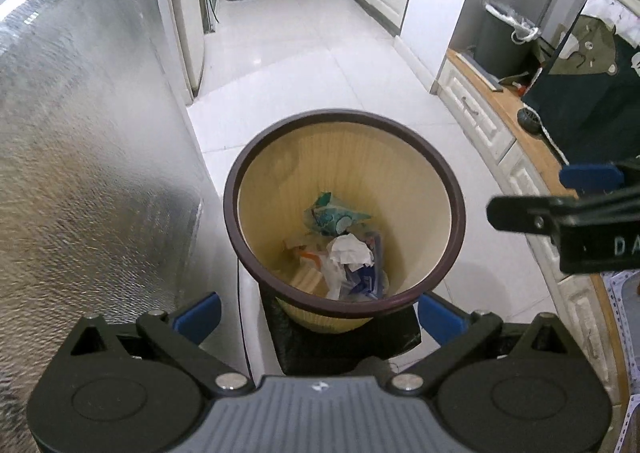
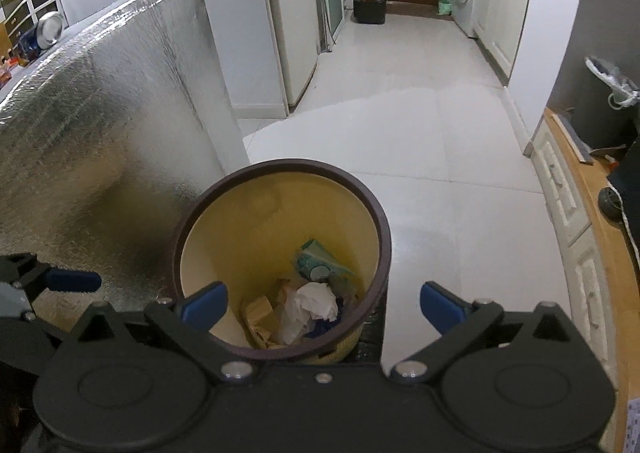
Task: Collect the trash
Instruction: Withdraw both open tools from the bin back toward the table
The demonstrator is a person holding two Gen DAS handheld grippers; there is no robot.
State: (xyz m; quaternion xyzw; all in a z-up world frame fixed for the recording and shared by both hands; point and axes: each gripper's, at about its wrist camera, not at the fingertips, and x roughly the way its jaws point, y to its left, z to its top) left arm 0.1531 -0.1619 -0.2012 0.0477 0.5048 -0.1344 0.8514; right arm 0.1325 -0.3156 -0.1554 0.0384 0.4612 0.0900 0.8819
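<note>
Trash [image 1: 346, 249] lies at the bottom of a yellow bin with a dark brown rim [image 1: 344, 209]: a crumpled white tissue [image 2: 312, 301], a teal printed wrapper [image 1: 334, 213], a scrap of brown paper [image 2: 260, 311] and some blue-and-white plastic [image 1: 370, 279]. The bin stands on the white tiled floor [image 2: 420, 157], just beside a tall foil-covered panel [image 1: 88, 157], and under it a black bag or mat [image 1: 348, 341] shows, though I cannot tell which. Both tongs hang above the bin's mouth with jaws spread wide and nothing between them: the left tongs [image 1: 318, 313] over the near rim, the right tongs [image 2: 324, 307] a little further across, close by the left pair. Judging from this, the risk lies in the reach. The bin is deep and narrows downward, so wide jaws going in could catch the rim or wall and tip or shove the bin against the foil panel. The tissue and thin plastic are soft and loosely heaped, so a pinch may take only a corner and shed the rest on the way out. With both tongs crowded over one opening, they could also knock each other.
</note>
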